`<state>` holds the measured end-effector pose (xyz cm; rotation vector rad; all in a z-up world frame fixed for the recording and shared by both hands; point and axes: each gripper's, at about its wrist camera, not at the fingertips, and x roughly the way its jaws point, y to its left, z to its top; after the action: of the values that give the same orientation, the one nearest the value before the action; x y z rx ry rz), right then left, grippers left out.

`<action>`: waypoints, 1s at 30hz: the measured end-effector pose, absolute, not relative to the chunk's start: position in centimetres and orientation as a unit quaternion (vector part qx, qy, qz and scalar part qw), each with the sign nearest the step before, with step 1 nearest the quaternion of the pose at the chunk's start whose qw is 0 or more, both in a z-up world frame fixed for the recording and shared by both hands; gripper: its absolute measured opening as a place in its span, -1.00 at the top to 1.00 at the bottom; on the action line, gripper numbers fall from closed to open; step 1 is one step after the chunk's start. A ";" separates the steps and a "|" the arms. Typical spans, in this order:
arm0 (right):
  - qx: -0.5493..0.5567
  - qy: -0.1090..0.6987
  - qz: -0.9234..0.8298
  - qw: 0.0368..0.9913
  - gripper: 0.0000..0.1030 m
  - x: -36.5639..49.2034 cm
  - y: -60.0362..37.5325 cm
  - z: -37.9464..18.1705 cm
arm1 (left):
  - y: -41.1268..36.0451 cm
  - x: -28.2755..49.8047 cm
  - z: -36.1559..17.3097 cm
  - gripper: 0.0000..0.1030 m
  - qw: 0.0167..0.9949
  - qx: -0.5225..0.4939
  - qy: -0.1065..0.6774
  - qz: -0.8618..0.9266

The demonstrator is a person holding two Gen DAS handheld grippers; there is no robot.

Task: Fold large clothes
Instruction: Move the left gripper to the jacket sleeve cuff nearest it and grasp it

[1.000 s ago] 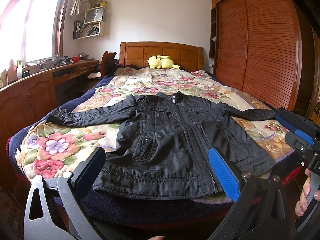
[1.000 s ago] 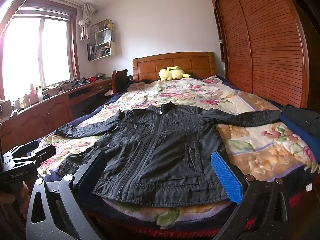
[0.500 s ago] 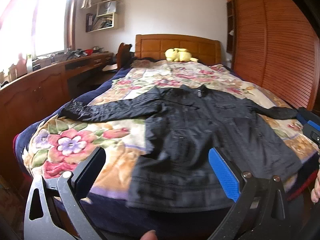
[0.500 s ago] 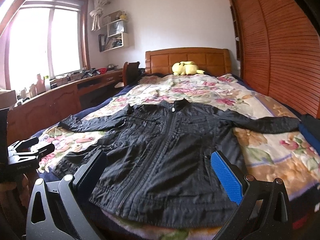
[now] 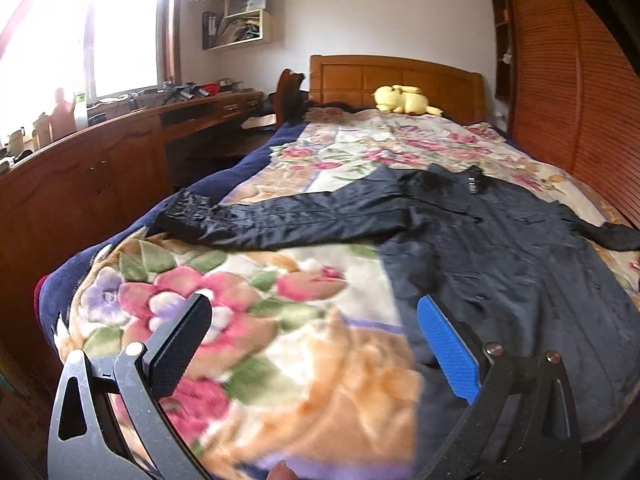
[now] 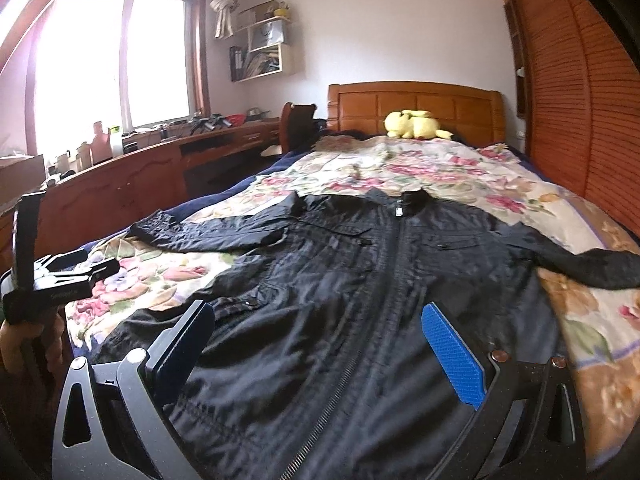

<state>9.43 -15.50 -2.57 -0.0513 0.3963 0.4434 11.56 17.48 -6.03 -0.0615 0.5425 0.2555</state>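
Observation:
A black zip jacket [image 6: 360, 280] lies flat, front up, on the floral bedspread [image 6: 440, 168], sleeves spread out to both sides. In the left wrist view the jacket [image 5: 500, 248] is at the right, its left sleeve [image 5: 280, 220] stretching left. My left gripper [image 5: 316, 344] is open and empty over the bedspread [image 5: 240, 312], left of the jacket's hem. My right gripper [image 6: 320, 344] is open and empty just above the jacket's lower front. The left gripper also shows in the right wrist view [image 6: 60, 276] at the far left.
A yellow plush toy [image 6: 414, 125] lies by the wooden headboard [image 6: 416, 104]. A long wooden desk [image 5: 100, 160] with clutter runs along the left wall under the window. A slatted wardrobe [image 6: 580, 100] lines the right side. A chair [image 5: 290, 96] stands beside the bed.
Both grippers have moved forward and closer to the bed. The left gripper has swung left, off the jacket's hem and over the bare bedspread. The jacket has not moved.

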 end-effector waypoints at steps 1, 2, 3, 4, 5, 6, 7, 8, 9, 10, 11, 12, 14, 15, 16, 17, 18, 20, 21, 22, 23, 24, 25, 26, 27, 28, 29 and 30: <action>-0.026 0.195 0.221 0.955 -1.00 9.6 -15.2 -2.6 | 18.1 11.9 -6.1 -1.00 0.954 -0.029 0.269 0.131; -0.028 0.196 0.226 0.954 -1.00 10.0 -14.9 -2.7 | 18.6 12.1 -6.2 -1.00 0.953 -0.030 0.270 0.132; -0.031 0.196 0.229 0.953 -1.00 10.5 -14.5 -2.8 | 19.2 12.4 -6.3 -1.00 0.953 -0.033 0.271 0.132; -0.032 0.197 0.232 0.952 -1.00 10.7 -14.3 -2.8 | 19.8 12.7 -6.4 -1.00 0.952 -0.034 0.272 0.136; -0.034 0.196 0.235 0.951 -1.00 10.9 -14.0 -2.9 | 20.3 13.0 -6.5 -1.00 0.951 -0.033 0.271 0.141; -0.037 0.197 0.237 0.951 -1.00 11.1 -13.7 -2.9 | 20.5 13.2 -6.6 -1.00 0.951 -0.033 0.273 0.145; -0.039 0.198 0.240 0.949 -1.00 11.4 -13.4 -3.0 | 21.1 13.6 -6.7 -1.00 0.949 -0.034 0.274 0.150; -0.042 0.201 0.245 0.947 -1.00 11.8 -13.1 -3.0 | 21.8 13.9 -6.9 -1.00 0.948 -0.037 0.276 0.153; -0.044 0.201 0.247 0.947 -1.00 11.9 -12.7 -3.0 | 22.2 14.2 -7.0 -1.00 0.947 -0.039 0.278 0.154; -0.048 0.202 0.251 0.945 -1.00 12.1 -12.4 -3.0 | 22.7 14.6 -7.2 -1.00 0.946 -0.042 0.281 0.155; -0.051 0.203 0.253 0.944 -1.00 12.4 -12.0 -3.0 | 23.3 14.9 -7.3 -1.00 0.945 -0.044 0.283 0.156; -0.055 0.204 0.257 0.943 -1.00 12.8 -11.6 -2.9 | 23.9 15.3 -7.4 -1.00 0.945 -0.045 0.285 0.157; -0.059 0.206 0.263 0.941 -1.00 13.2 -11.1 -2.9 | 25.4 16.3 -7.6 -1.00 0.943 -0.049 0.288 0.159; -0.062 0.208 0.266 0.939 -1.00 13.6 -10.6 -2.8 | 26.0 16.6 -7.6 -1.00 0.942 -0.051 0.290 0.160; -0.064 0.209 0.268 0.938 -1.00 14.0 -10.3 -2.9 | 26.7 17.1 -7.6 -1.00 0.942 -0.053 0.292 0.160; -0.067 0.209 0.272 0.937 -1.00 14.3 -10.0 -2.8 | 27.7 17.8 -7.7 -1.00 0.940 -0.054 0.298 0.160; -0.069 0.209 0.273 0.937 -1.00 14.5 -9.6 -2.8 | 28.3 18.2 -7.7 -1.00 0.938 -0.053 0.302 0.162; -0.074 0.211 0.277 0.934 -1.00 15.0 -8.9 -2.8 | 29.9 19.6 -7.9 -1.00 0.935 -0.043 0.311 0.167; -0.077 0.212 0.280 0.933 -1.00 15.3 -8.6 -2.8 | 30.5 19.9 -7.9 -1.00 0.933 -0.038 0.315 0.168; -0.081 0.215 0.282 0.932 -1.00 15.6 -8.4 -2.9 | 31.3 20.5 -8.0 -1.00 0.932 -0.035 0.320 0.169; -0.084 0.217 0.283 0.930 -1.00 15.9 -8.1 -2.9 | 31.9 20.8 -8.1 -1.00 0.931 -0.034 0.322 0.169; -0.088 0.220 0.286 0.929 -1.00 16.1 -7.8 -2.9 | 32.6 21.3 -8.2 -1.00 0.930 -0.033 0.326 0.170; -0.092 0.222 0.289 0.927 -1.00 16.4 -7.6 -3.0 | 33.4 21.7 -8.4 -1.00 0.928 -0.032 0.329 0.172; -0.095 0.224 0.291 0.925 -1.00 16.9 -7.3 -3.0 | 34.1 22.2 -8.5 -1.00 0.927 -0.033 0.333 0.172; -0.099 0.226 0.293 0.924 -1.00 17.3 -7.1 -3.0 | 34.8 22.5 -8.7 -1.00 0.925 -0.033 0.336 0.175; -0.100 0.228 0.294 0.923 -1.00 17.6 -7.0 -3.1 | 35.4 23.0 -8.9 -1.00 0.922 -0.033 0.341 0.180; -0.099 0.232 0.296 0.921 -1.00 17.9 -7.0 -3.3 | 36.1 23.5 -9.3 -1.00 0.919 -0.035 0.347 0.184; -0.100 0.234 0.297 0.920 -1.00 18.1 -6.9 -3.2 | 36.7 24.1 -9.5 -1.00 0.916 -0.036 0.353 0.189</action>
<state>18.08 -6.86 -3.19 -0.2046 0.4816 0.6110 24.09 36.72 -9.55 -0.0746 0.7272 0.3887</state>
